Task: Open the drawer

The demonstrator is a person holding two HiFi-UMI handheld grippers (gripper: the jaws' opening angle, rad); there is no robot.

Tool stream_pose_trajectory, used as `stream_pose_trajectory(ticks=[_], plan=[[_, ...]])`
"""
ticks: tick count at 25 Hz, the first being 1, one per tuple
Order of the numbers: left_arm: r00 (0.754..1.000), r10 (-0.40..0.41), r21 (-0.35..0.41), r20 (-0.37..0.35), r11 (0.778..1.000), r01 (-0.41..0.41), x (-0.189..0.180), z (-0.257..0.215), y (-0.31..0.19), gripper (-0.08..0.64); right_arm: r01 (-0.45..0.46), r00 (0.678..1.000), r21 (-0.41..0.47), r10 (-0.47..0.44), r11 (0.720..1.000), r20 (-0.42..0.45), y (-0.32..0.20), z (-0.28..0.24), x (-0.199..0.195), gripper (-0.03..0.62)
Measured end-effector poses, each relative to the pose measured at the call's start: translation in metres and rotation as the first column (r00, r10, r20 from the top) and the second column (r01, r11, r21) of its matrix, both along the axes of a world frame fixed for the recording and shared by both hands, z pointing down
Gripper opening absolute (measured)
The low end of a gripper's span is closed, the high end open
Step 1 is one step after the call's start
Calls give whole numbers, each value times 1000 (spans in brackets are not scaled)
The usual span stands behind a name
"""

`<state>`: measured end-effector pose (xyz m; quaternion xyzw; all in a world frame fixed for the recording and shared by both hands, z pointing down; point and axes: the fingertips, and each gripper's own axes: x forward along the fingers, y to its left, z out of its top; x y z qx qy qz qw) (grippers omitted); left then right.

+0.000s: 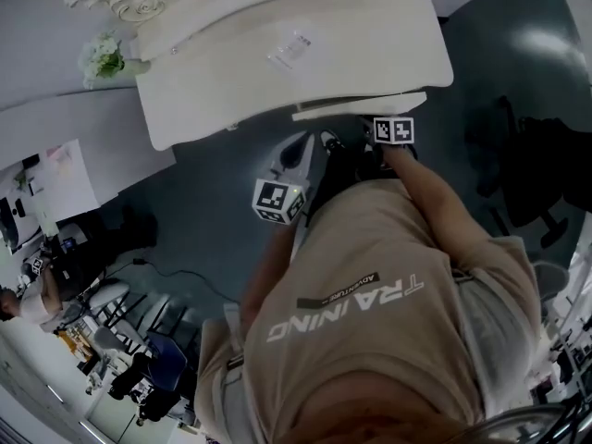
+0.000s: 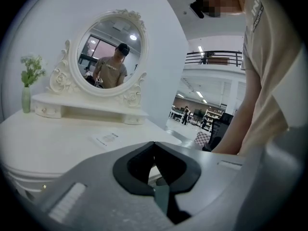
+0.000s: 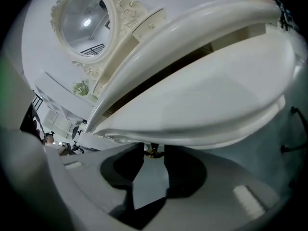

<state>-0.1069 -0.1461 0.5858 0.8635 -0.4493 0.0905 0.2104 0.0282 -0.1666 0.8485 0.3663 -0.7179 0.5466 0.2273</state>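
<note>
Right gripper (image 3: 154, 154) pinches the knob (image 3: 154, 151) so a pull carries the drawer (image 3: 202, 100), which sits partly out of the table (image 3: 192, 35). Left gripper (image 2: 154, 146) is closed on nothing and held clear; I judge it unneeded.

Wide-open counter (image 1: 370, 54) up top, just a flat card (image 1: 289, 49) mid-surface, with the vase of flowers (image 1: 104, 58) and the mirror (image 2: 111, 52) walling off the back edge. Under the front lip the drawer (image 1: 361, 106) juts out and the right tool (image 3: 154, 154) fills that spot. Dark floor (image 1: 213, 202) lies free on the left around the left tool (image 2: 154, 144), and an office chair (image 1: 523, 169) crowds the far right.
</note>
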Motion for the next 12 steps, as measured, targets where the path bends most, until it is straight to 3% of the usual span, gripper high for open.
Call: stream_pose_trajectory(ticks=[3, 7, 12], plan=[[1000, -25, -19, 9, 1000, 25, 12, -2, 12, 6, 13, 1000, -3, -13, 1000, 9, 12, 0, 1, 135], [989, -111, -85, -95, 991, 103, 42, -2, 32, 6, 11, 1000, 12, -12, 1000, 24, 24, 0, 13, 136], [987, -150, -86, -57, 986, 144, 69, -7, 52, 6, 60, 997, 17, -61, 998, 53, 43, 0, 20, 137]])
